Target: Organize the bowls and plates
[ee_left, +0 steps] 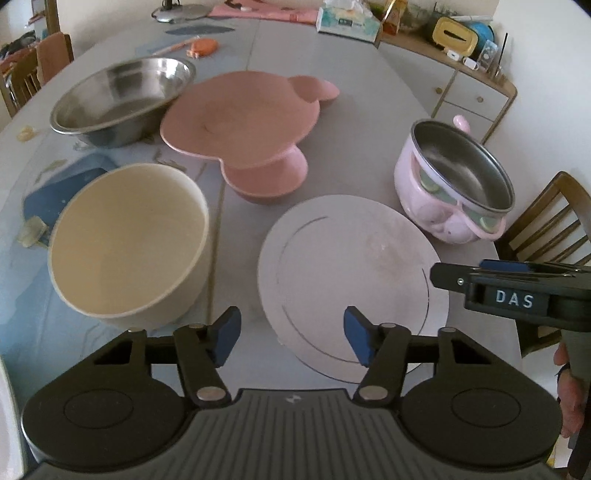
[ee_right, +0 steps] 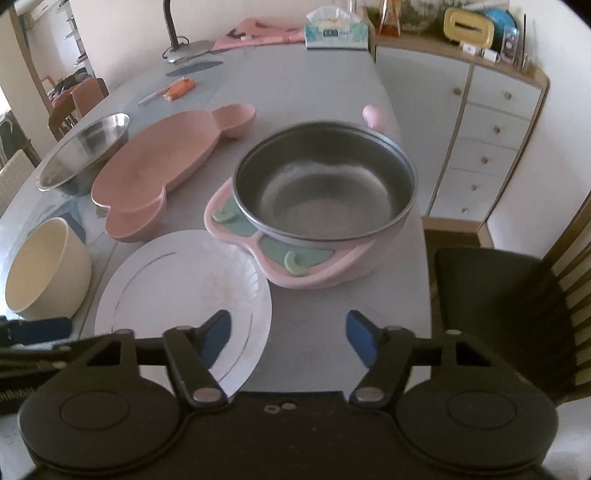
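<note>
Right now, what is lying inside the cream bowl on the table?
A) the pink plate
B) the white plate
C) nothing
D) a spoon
C: the left wrist view looks straight into the cream bowl and shows only its bare inside; the white plate lies flat on the table beside it, and the pink plate sits further back.

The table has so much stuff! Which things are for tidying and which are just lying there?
For tidying: white plate, cream bowl, steel bowl, pink bear-shaped plate, pink bowl with steel liner.

Just lying there: tissue box, desk lamp, orange lighter.
</note>
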